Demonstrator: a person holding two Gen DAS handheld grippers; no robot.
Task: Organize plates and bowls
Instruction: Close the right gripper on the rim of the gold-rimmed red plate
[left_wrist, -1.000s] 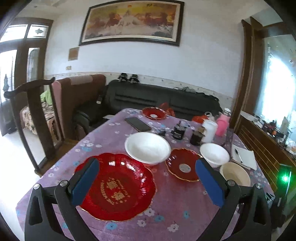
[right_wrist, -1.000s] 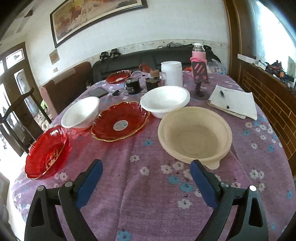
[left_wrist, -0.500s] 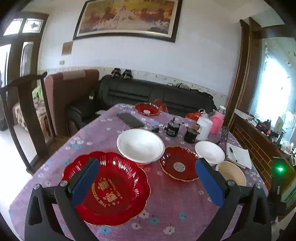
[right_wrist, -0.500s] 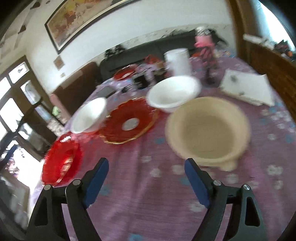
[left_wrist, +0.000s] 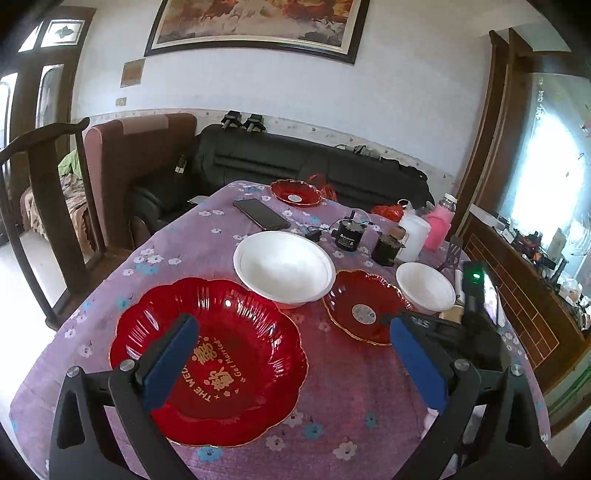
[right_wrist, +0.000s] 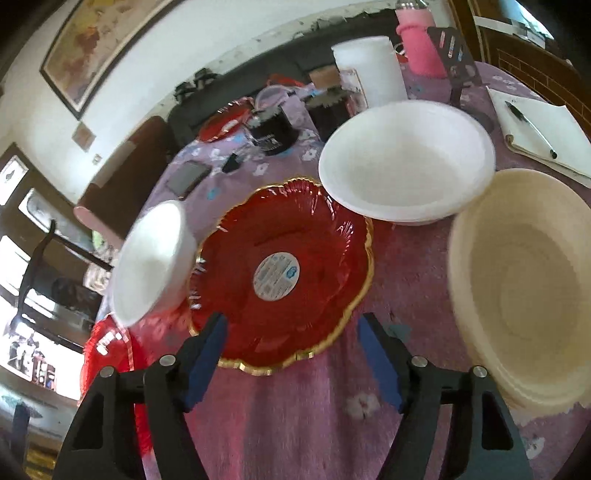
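Observation:
A large red wedding plate (left_wrist: 221, 354) lies at the table's near left, and my open left gripper (left_wrist: 291, 354) hovers over its near edge. Behind it stand a white bowl (left_wrist: 284, 267), a small gold-rimmed red plate (left_wrist: 365, 306) and a second white bowl (left_wrist: 424, 290). In the right wrist view my open right gripper (right_wrist: 291, 354) sits low at the near rim of the small red plate (right_wrist: 280, 273), between a white bowl (right_wrist: 153, 260) and a beige bowl (right_wrist: 524, 284). Another white bowl (right_wrist: 406, 170) stands behind. A third red plate (left_wrist: 295, 192) sits far back.
A phone (left_wrist: 260, 214), dark jars (left_wrist: 349, 234), a white tub (right_wrist: 369, 72), a pink bottle (right_wrist: 417, 44) and a notebook with a pen (right_wrist: 539, 129) crowd the far side. The right gripper's body (left_wrist: 476, 321) shows beside the small plate. A wooden chair (left_wrist: 48, 206) stands left.
My right gripper moved forward and down to the small red plate's near rim, its fingers somewhat narrower. My left gripper shifted closer over the large red plate.

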